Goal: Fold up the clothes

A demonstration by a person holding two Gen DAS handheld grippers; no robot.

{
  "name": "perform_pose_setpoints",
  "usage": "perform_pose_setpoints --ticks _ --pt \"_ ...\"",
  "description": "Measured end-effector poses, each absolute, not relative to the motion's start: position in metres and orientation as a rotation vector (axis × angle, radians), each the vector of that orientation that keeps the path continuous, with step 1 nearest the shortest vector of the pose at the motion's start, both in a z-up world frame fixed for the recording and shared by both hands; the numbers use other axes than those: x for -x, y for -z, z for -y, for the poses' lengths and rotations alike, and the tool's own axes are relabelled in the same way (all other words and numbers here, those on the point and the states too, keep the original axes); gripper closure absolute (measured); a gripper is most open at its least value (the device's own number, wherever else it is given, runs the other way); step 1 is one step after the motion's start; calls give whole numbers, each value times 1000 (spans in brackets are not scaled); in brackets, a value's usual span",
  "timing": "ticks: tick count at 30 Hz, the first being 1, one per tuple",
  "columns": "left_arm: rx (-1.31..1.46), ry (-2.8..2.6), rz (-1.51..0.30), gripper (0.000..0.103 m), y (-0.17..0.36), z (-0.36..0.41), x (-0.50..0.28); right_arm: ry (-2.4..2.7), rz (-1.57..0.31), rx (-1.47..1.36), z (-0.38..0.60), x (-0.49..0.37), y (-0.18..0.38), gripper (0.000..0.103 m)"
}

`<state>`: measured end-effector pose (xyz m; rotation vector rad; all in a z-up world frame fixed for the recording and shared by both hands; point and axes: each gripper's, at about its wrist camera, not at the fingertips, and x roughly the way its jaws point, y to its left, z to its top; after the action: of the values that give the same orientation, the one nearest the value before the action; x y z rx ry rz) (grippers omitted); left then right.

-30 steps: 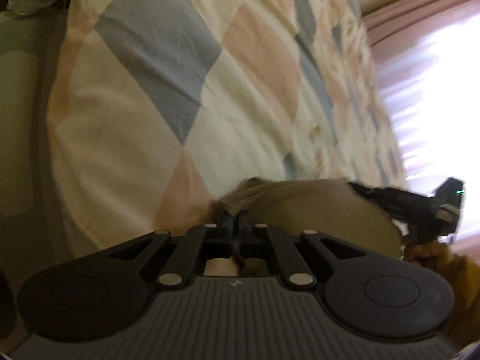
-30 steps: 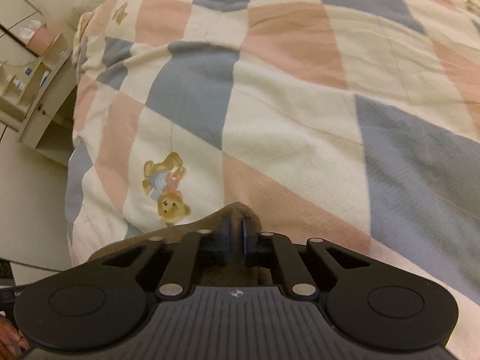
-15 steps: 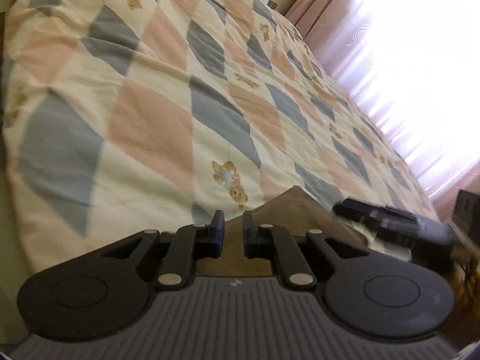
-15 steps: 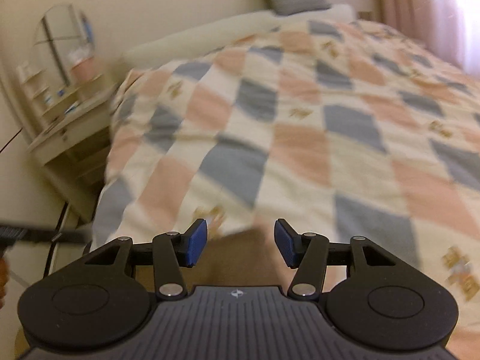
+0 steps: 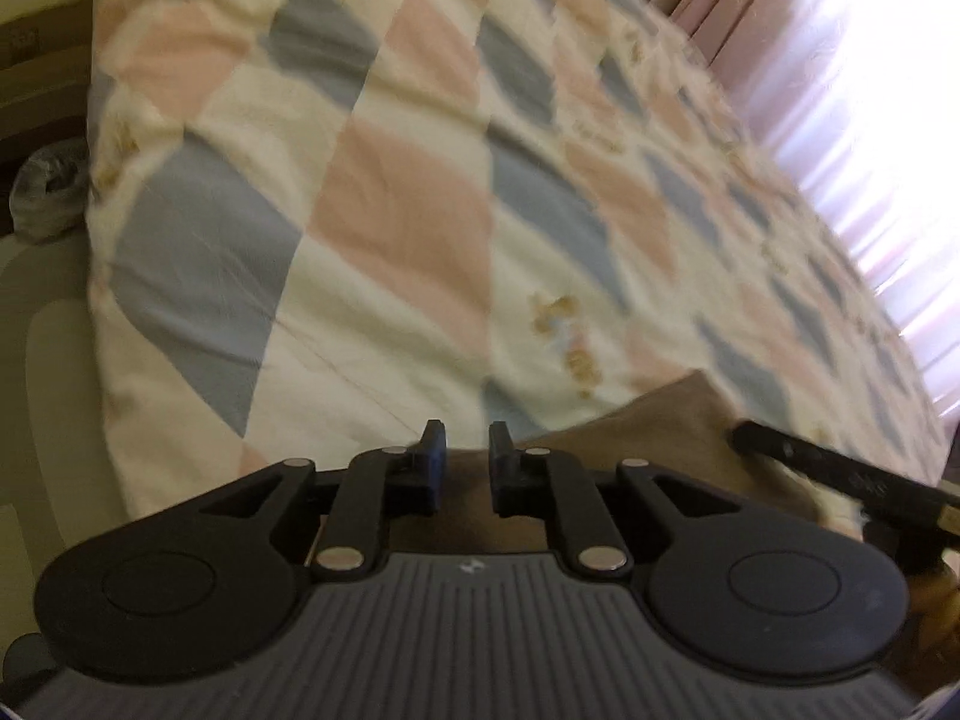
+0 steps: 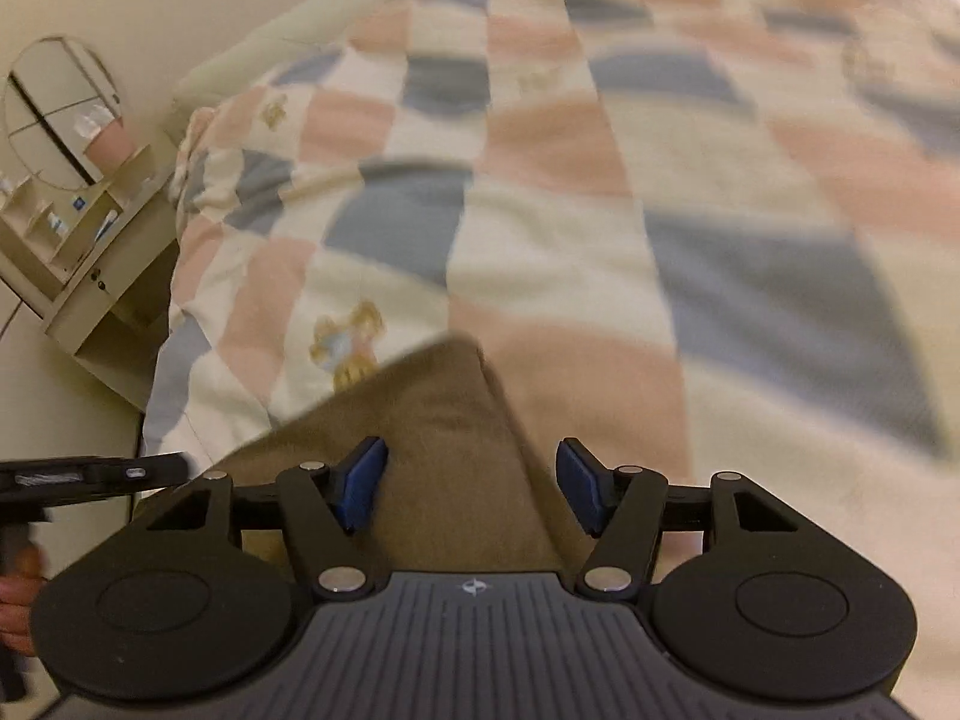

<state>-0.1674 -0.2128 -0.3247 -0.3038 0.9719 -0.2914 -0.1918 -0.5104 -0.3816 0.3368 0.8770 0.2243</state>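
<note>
Left gripper (image 5: 462,462): jaws parted by a narrow gap, nothing between them; the brown garment (image 5: 654,444) lies just beyond and below the fingertips, contact not clear. Right gripper (image 6: 472,489): jaws spread wide, blue pads (image 6: 360,483) showing, nothing pinched; the garment passes under the gap.

Garment: brown cloth, lying flat on the checked quilt (image 5: 390,210) near the bed's foot edge, one corner pointing up the bed toward a printed teddy bear (image 6: 348,348). In the left view the right gripper's dark finger reaches in from the right onto the garment's far side; in the right view the left gripper's dark finger enters at the left edge, beside the cloth.

Containers: a small shelf unit (image 6: 90,252) by the wall holds small items, too blurred to name; a round mirror (image 6: 60,114) stands above it.

Edges and room: the quilt drops off at its left side to the floor. A pink curtain (image 5: 840,90) borders the bed's far side. The quilt beyond the garment is open and smooth. Both views are blurred.
</note>
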Motion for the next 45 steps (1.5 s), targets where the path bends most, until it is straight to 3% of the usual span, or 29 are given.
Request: perform_pose_setpoints --ticks 2,4,7,15,22,28,39,45 --pt "301 306 -989 93 317 221 185 -212 -808 -306 513 202 360 46" --pt "296 325 -1017 93 315 232 202 -220 -751 -263 512 216 341 56" --pt "281 299 -1042 93 318 240 212 -262 -745 -200 504 229 338 58" --pt "241 225 -1105 93 328 263 237 -325 -868 -69 483 232 379 58" --pt "174 173 -1164 87 334 283 255 -328 -745 -73 489 264 336 58" --pt "72 90 -1207 86 342 303 260 -342 -831 13 482 266 358 58" --pt "50 87 -1195 77 312 316 294 -292 -825 -237 512 316 320 57" --pt "233 120 -1208 72 324 280 328 -312 -916 -583 528 335 335 47"
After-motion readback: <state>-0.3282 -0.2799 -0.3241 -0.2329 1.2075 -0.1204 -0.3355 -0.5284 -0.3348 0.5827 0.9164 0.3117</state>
